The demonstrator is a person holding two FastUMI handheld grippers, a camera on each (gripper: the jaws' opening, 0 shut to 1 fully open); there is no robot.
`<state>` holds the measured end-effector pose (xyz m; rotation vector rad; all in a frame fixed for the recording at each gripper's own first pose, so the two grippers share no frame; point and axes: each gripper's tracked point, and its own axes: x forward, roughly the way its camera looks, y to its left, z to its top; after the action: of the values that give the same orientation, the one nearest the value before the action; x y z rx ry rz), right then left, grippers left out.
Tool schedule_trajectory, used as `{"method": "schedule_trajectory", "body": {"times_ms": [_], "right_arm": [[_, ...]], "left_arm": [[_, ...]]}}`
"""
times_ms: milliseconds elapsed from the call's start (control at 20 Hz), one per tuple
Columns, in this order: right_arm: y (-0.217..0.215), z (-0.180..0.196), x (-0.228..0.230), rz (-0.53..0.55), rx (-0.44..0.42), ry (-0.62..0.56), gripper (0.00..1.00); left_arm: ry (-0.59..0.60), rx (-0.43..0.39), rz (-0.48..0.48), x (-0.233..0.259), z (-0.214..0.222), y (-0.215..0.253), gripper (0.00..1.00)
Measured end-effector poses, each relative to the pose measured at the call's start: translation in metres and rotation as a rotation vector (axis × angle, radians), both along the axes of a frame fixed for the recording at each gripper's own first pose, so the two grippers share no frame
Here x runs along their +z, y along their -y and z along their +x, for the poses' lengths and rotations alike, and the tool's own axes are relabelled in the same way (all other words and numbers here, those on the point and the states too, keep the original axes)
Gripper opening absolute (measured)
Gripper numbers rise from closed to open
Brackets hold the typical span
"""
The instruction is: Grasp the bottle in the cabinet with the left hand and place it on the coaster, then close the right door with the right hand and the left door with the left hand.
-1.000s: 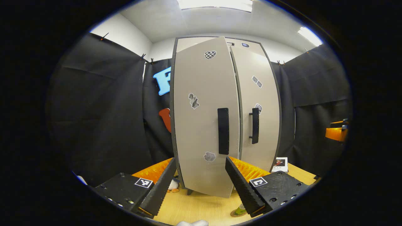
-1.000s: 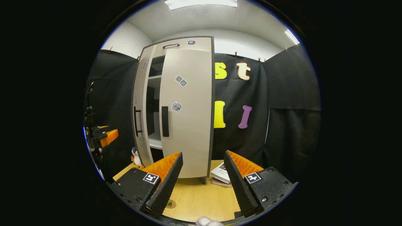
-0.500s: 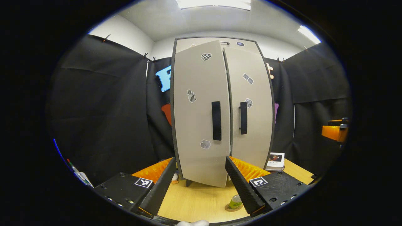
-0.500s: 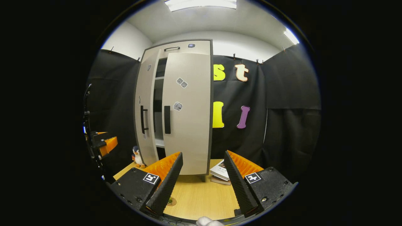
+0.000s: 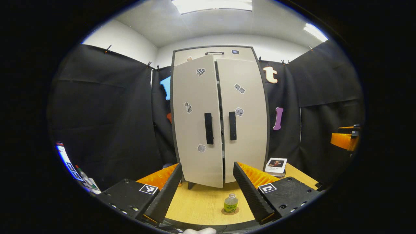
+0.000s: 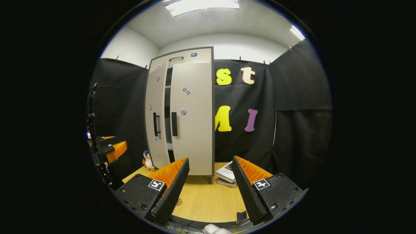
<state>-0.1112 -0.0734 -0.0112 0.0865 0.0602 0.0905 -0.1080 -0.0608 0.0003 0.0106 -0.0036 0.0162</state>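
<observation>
A small bottle with a green label stands upright on a round coaster on the wooden table, between my left gripper's fingers but farther off. My left gripper is open and holds nothing. The tall grey cabinet stands behind; its left door is slightly ajar and its right door lies nearly flush, a narrow dark gap between them. In the right gripper view the cabinet shows the same gap with shelves inside. My right gripper is open and empty. The left gripper appears at the far left.
A small stack of books lies on the table right of the cabinet, also the books in the right gripper view. A penguin toy stands by the cabinet's left foot. The table edge is close below, with cables beyond.
Both grippers have drawn back from the cabinet, which looks smaller now. The left door has swung closer to shut. The bottle on its coaster has come fully into the left gripper view.
</observation>
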Motion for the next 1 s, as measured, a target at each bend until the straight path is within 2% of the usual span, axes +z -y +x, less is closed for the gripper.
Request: {"method": "schedule_trajectory", "body": {"times_ms": [400, 650, 1000], "right_arm": [[0.019, -0.026, 0.003, 0.0, 0.005, 0.016, 0.82], [0.011, -0.041, 0.008, 0.0, 0.031, 0.024, 0.82], [0.003, -0.048, 0.013, -0.002, 0.023, 0.037, 0.82]], "left_arm": [[-0.009, 0.035, -0.011, 0.005, -0.051, 0.008, 0.96], [-0.003, 0.039, -0.005, 0.01, -0.069, 0.011, 0.96], [-0.007, 0.041, 0.009, 0.008, -0.084, 0.006, 0.96]]}}
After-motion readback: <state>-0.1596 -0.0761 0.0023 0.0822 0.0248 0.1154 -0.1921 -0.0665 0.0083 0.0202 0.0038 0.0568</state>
